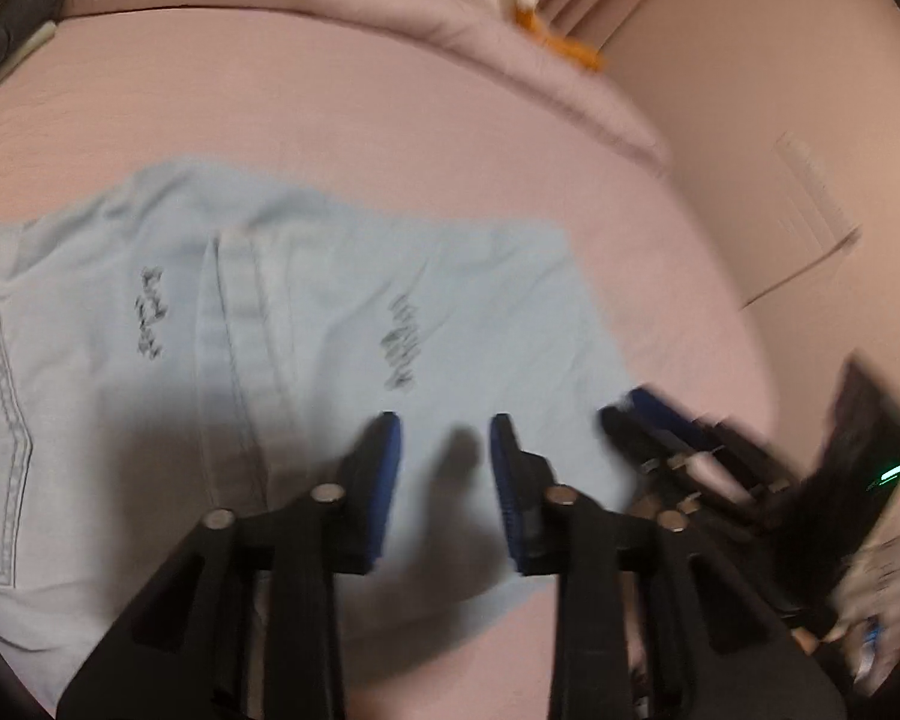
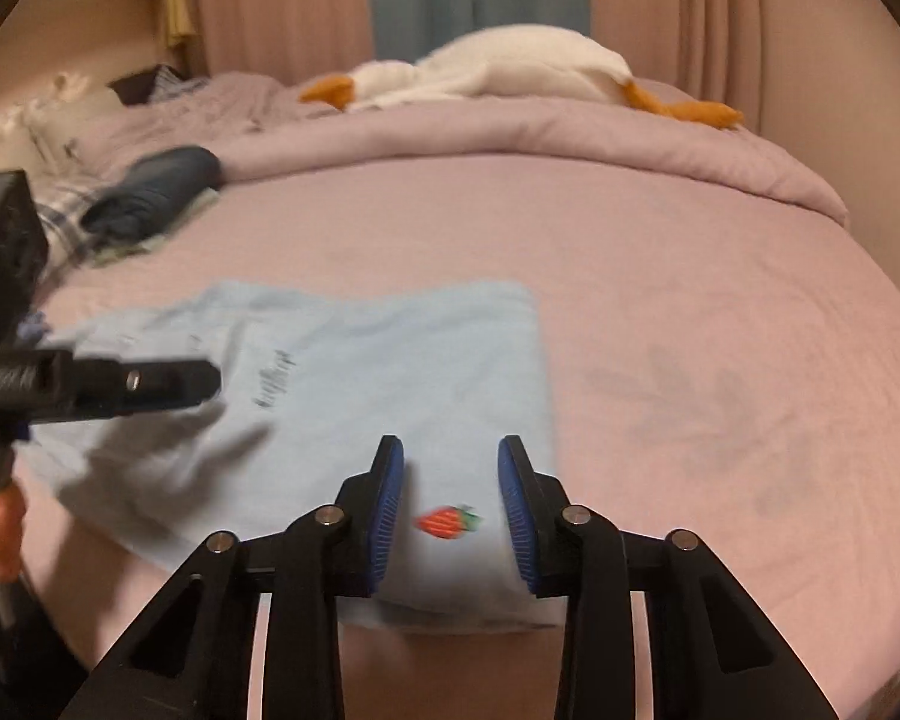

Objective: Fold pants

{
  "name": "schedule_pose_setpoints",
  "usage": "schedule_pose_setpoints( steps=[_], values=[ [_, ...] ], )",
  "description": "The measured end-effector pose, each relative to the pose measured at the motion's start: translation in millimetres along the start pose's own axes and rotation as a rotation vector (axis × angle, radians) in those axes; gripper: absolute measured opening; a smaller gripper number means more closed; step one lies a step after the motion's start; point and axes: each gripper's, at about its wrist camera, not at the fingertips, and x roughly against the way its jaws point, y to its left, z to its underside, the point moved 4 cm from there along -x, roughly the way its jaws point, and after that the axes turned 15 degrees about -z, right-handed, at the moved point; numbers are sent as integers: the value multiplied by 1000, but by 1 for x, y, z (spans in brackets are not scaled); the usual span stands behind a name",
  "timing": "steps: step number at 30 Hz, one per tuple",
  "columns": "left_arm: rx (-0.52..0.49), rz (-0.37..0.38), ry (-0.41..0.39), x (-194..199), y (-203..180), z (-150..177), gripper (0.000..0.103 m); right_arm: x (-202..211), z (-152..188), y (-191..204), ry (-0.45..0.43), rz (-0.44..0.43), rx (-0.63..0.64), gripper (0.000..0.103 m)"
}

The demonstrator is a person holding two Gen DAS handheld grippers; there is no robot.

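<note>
A bed (image 2: 690,312) with a pink sheet carries light blue pants (image 2: 354,396), lying folded and flat. Beyond the pants a rolled pink duvet (image 2: 510,138) bears a white plush goose (image 2: 510,69); a dark bundle (image 2: 156,189) lies left of the pants.

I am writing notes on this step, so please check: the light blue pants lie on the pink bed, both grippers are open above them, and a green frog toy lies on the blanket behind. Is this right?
One detail is wrong. The toy on the blanket is a white goose or duck with orange feet, not a green frog, as the right wrist view shows. The pants, bed, left gripper and right gripper are as you say.
</note>
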Motion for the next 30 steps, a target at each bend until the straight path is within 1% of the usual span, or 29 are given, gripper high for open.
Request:
schedule_pose_setpoints(
  steps=[1,2,3,5,7,9,10,12,14,15,16,17,18,22,24,26,27,30],
  values=[
    [-3,-30,5,-3,6,5,6,-4,5,2,19,4,4,36],
    [5,-60,2,-2,15,9,2,-10,8,4,37,10,10,36],
    [19,-78,-7,1,25,12,2,-16,12,4,60,22,19,36],
    [38,-120,-27,10,46,20,2,-20,15,11,68,35,46,36],
    [51,-114,-46,21,59,27,3,-18,12,15,80,40,61,36],
    [46,-126,-58,28,68,37,3,-12,9,21,76,41,62,36],
    [45,-124,-60,28,69,38,3,-6,9,26,59,15,74,36],
    [59,-114,-55,28,73,42,3,-11,-3,46,37,-84,107,36],
    [71,-98,-47,31,76,46,3,-21,-12,67,45,-179,139,36],
    [76,-94,-46,22,71,34,3,-31,-17,79,57,-216,166,36],
    [80,-88,-45,23,73,35,3,-40,-22,88,71,-240,196,35],
    [82,-84,-44,23,73,36,3,-51,-25,98,88,-261,229,29],
    [82,-79,-44,24,70,37,3,-64,-29,106,118,-270,258,21],
    [83,-62,-40,24,69,39,3,-111,-44,128,217,-286,300,19],
    [83,-58,-40,25,70,40,3,-124,-50,134,231,-283,295,19],
    [82,-54,-41,24,70,40,3,-133,-58,134,251,-284,248,19],
    [87,-49,-39,24,72,40,3,-135,-61,133,247,-287,226,19],
    [85,-45,-36,27,76,44,3,-128,-56,133,230,-283,221,19]
  ],
)
